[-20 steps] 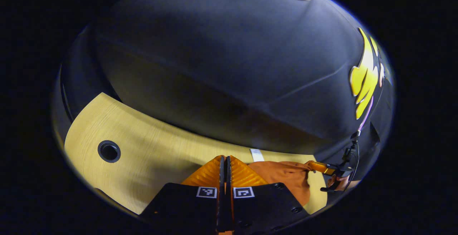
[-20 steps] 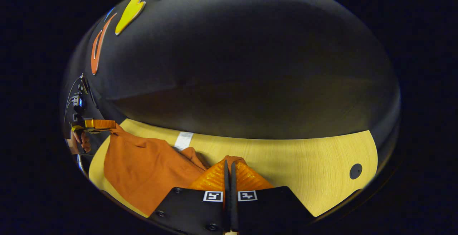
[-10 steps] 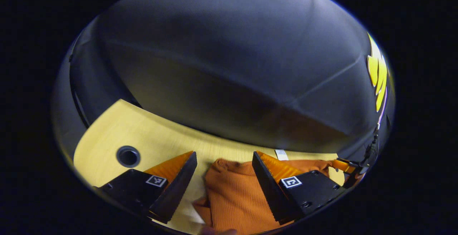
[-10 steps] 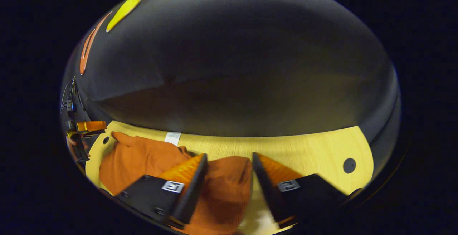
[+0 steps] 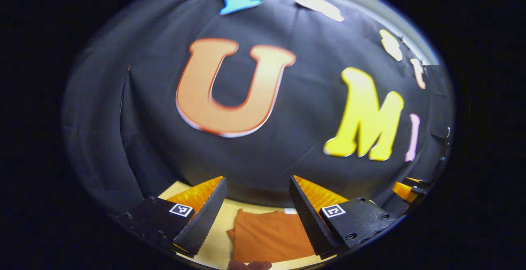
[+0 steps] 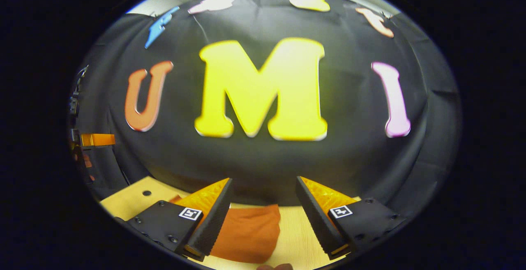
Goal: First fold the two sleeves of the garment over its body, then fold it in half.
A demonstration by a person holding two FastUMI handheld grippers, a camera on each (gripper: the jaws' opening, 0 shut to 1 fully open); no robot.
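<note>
The garment point(image 5: 269, 237), an orange ribbed top, lies flat on the pale wooden table point(image 6: 294, 233), a compact patch with straight edges below both grippers. No loose sleeve sticks out from what can be seen of it, though its near part is cut off at the bottom of both views, so I cannot tell how many layers it has. A small white tag point(image 5: 290, 211) shows at its far edge.

The left gripper point(image 5: 257, 216) hangs above the cloth with its jaws wide apart and nothing between them. The right gripper point(image 6: 263, 216) is the same: spread wide, empty, raised clear of the table, with the garment's right edge below its left finger. Both point more at the booth wall than down at the table.

The lie of the cloth fits either a finished fold or a fold between stages. If folding goes on, it would go best by gripping two matching corners at once, pinching all layers together, lifting low and level so the stack does not slide, and laying edge on edge. If it is done, keeping both grippers clear of the cloth leaves the fold undisturbed.

A small table hole point(image 6: 146, 193) lies left of the garment.
</note>
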